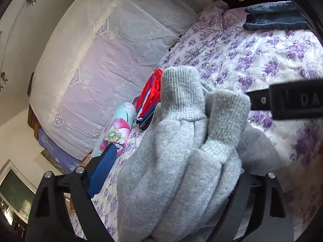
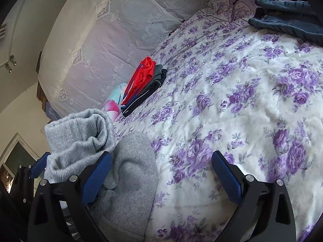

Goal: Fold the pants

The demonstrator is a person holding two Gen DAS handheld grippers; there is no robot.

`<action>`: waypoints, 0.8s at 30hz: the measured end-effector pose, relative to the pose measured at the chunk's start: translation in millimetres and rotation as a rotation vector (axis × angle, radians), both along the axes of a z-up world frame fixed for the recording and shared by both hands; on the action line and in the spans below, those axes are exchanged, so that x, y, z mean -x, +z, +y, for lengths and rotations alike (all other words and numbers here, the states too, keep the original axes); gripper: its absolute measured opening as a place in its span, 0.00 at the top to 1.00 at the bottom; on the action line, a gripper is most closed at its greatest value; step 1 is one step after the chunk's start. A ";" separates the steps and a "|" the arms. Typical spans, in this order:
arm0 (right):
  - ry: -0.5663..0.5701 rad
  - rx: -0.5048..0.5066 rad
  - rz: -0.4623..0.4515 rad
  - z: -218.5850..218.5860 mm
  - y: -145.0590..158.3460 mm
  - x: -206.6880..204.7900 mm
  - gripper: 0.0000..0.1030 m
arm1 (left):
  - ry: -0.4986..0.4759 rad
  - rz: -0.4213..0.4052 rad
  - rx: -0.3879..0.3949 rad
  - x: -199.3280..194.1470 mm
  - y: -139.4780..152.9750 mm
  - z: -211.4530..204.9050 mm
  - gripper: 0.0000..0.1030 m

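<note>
Since the grey pants (image 1: pixel 181 161) are soft, limp fleece, grip their thicker ribbed cuffs (image 1: pixel 201 100); the left tool (image 1: pixel 161 181) stands released around them, the right tool (image 2: pixel 161 179) released over the bed (image 2: pixel 232 100).

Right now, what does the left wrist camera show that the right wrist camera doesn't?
Only the left view: both ribbed cuffs of the grey pants side by side, plus the right claw's finger reaching in. Only the right view: the right claw open over bare floral bedspread. Both: the red folded stack, the jeans and the lace cover.
</note>
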State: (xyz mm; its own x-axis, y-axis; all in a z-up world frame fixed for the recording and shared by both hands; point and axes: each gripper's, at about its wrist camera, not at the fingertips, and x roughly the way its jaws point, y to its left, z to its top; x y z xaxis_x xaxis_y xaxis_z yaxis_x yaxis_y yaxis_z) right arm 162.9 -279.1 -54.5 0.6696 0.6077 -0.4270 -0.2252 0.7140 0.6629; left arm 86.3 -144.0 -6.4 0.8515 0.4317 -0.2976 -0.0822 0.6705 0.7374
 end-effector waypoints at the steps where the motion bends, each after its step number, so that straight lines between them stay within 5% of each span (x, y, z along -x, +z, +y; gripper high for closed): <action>1: 0.000 -0.001 -0.001 -0.4 0.3 0.4 0.03 | -0.002 -0.010 -0.013 2.5 -0.3 -0.4 0.16; 5: -0.015 -0.076 -0.076 -9.9 12.2 9.4 0.03 | -0.021 -0.051 -0.102 10.2 -9.1 -1.1 0.08; 9: 0.170 -0.140 -0.159 -1.1 37.6 5.8 0.03 | -0.036 -0.044 -0.090 13.2 -13.4 -0.8 0.08; 14: 0.251 0.078 -0.165 27.3 57.4 -6.2 0.03 | -0.048 -0.044 -0.045 14.6 -12.1 5.7 0.08; 21: 0.192 0.205 -0.099 46.4 50.8 -42.3 0.03 | -0.138 -0.006 -0.013 33.4 -16.2 7.0 0.08; 24: 0.187 0.201 -0.080 39.1 38.7 -36.0 0.03 | -0.140 -0.005 0.085 46.2 0.8 26.0 0.07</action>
State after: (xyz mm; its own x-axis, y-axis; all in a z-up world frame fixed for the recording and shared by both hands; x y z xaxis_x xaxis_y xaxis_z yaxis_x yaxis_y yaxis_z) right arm 198.9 -240.0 -15.9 0.5899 0.6325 -0.5019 -0.4113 0.7703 0.4873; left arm 40.1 -118.0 -5.6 0.9033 0.2817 -0.3235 0.0131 0.7356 0.6773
